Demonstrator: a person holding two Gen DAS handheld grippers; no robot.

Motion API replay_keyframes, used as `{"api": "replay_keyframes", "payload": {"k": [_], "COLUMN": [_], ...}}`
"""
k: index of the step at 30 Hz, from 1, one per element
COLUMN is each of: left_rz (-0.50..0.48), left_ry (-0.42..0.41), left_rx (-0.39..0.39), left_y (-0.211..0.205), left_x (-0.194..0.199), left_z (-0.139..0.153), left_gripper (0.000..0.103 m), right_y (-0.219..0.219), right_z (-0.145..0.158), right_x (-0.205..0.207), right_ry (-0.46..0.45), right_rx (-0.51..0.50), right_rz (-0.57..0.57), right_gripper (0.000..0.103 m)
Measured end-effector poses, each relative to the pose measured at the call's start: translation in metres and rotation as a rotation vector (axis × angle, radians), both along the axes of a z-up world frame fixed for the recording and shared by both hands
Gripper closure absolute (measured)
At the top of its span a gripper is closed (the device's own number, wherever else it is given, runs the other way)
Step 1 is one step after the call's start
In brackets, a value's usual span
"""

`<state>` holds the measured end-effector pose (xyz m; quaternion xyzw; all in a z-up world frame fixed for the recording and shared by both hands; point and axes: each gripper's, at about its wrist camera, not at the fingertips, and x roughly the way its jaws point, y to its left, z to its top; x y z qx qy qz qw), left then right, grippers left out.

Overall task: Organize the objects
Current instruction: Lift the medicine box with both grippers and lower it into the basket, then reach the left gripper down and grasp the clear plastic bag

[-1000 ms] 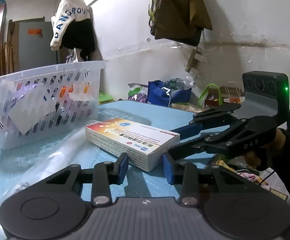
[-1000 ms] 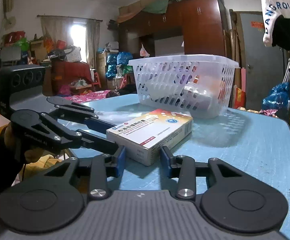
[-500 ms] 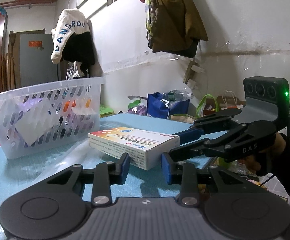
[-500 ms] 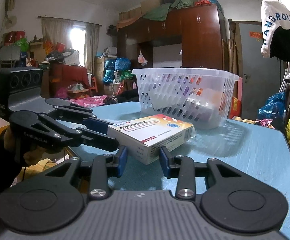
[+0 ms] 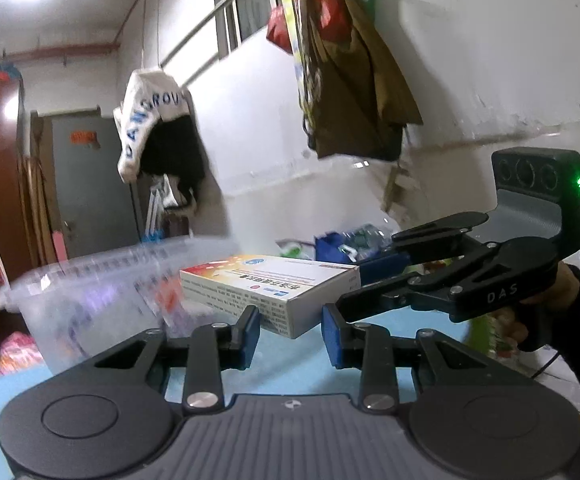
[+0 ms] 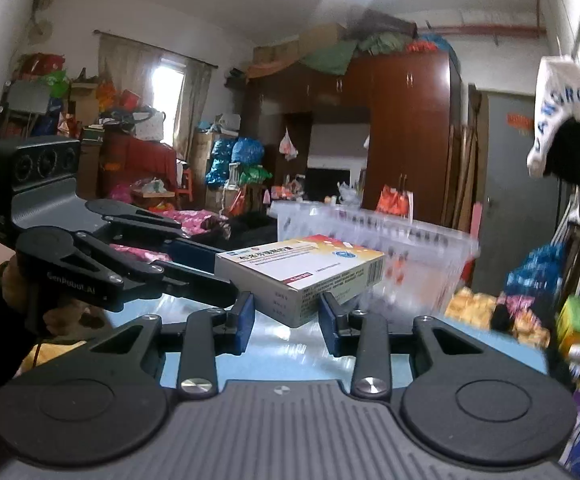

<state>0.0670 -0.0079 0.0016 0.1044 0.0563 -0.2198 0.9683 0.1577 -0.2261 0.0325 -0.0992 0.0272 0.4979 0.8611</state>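
Observation:
A white medicine box point(image 5: 267, 292) with an orange-red top is held up off the blue table between my two grippers. My left gripper point(image 5: 291, 336) has its blue pads against the box's near corner, and my right gripper point(image 6: 285, 324) does the same from the other side point(image 6: 302, 276). In each view the other gripper's fingers point(image 5: 382, 268) point(image 6: 193, 252) press the box's far end. The clear plastic basket point(image 5: 101, 296) stands just behind the box, blurred, and also shows in the right wrist view point(image 6: 390, 240).
The blue table point(image 6: 470, 344) lies below the box. A jacket and bags hang on the white wall point(image 5: 490, 80). A wardrobe point(image 6: 402, 140) and piled clutter fill the room behind the basket.
Both grippers have lifted together, raising the box off the table to about the height of the basket's rim. The views have tilted upward and the basket is now blurred.

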Motion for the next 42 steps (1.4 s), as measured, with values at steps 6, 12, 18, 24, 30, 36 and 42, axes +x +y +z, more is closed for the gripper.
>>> {"api": "replay_keyframes", "payload": {"k": [6,12,18,24,30,36,42], "left_rz": [0.036,0.071,0.104,0.133,0.242,0.280,0.373], "left_ry": [-0.062,-0.084,-0.044,0.027,0.041,0.014,0.093], "left_rx": [0.032,0.061,0.053,0.038,0.059,0.025,0.041], "left_y": [0.003,0.006,0.020,0.034,0.031,0.045,0.047], "left_x": [0.019,0.058,0.103,0.142,0.163,0.109,0.045], "left_z": [0.041,0.073,0.079,0.072,0.065,0.058,0.024], "left_gripper": [0.065,0.065,0.065,0.065,0.060,0.027,0.024], "right_y": [0.017,0.035,0.054,0.068,0.059,0.007,0.006], "right_z": [0.034,0.062,0.057,0.045,0.039,0.028,-0.013], "right_x": [0.024,0.059,0.089,0.112,0.111,0.072,0.074], "right_ry": [-0.059,-0.081,-0.047,-0.002,0.023,0.065,0.318], "right_rx": [0.001,0.002,-0.020,-0.054,-0.041,0.065,-0.051], "right_rz": [-0.010,-0.035,-0.056,-0.088,-0.155,-0.207,-0.283], "right_gripper": [0.064,0.064,0.064,0.064,0.023,0.000,0.000]}}
